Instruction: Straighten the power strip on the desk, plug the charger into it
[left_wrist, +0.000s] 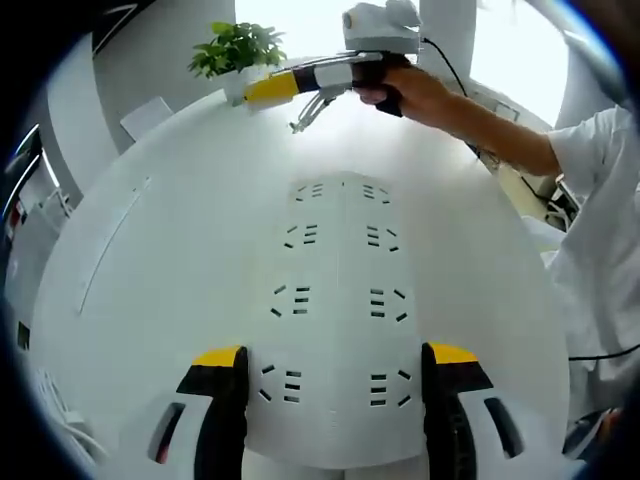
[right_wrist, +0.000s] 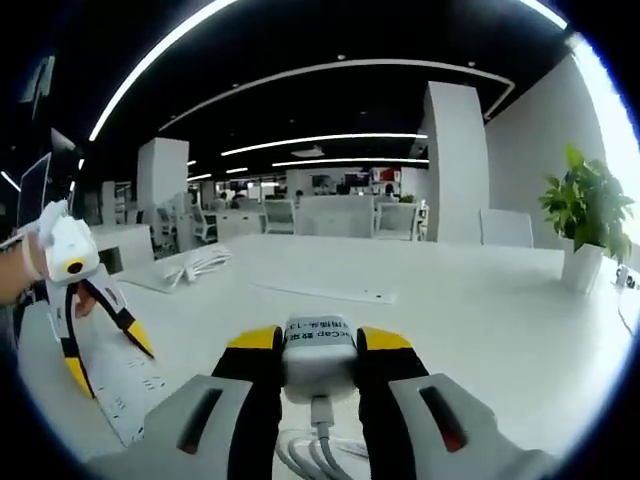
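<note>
Left hand-held gripper (left_wrist: 335, 365), black jaws with yellow tips, hovering spread wide above the long white multi-socket power strip (left_wrist: 338, 300), one jaw on either side of the strip's near end, gripping nothing. Power strip lying flat on the white round-edged surface (left_wrist: 180, 250), running straight away from the camera, two columns of socket slots facing up. Cannot tell from the left gripper view whether the jaw tips are touching the strip or just above it.

Right hand-held gripper (right_wrist: 318, 345) clamping snugly on the small white block charger with a printed label (right_wrist: 319, 350), held between the yellow-tipped jaws, white cable (right_wrist: 322, 440) trailing down below it. Charger raised off the surface, well apart from the power strip.

In the left gripper view: right hand-held gripper (left_wrist: 300, 115) showing at the far side of the surface, gripped by a person's hand (left_wrist: 410, 90) with a white sleeve (left_wrist: 590, 150), near a green potted plant in a white pot (left_wrist: 238, 55).

In the right gripper view: left hand-held gripper (right_wrist: 105, 345) appearing at the left edge, jaws parted over the power strip (right_wrist: 120, 380). Potted plant (right_wrist: 585, 215) standing at the right on the surface (right_wrist: 470, 310). White folded cloth-like bundle (right_wrist: 190, 265) lying farther back.
</note>
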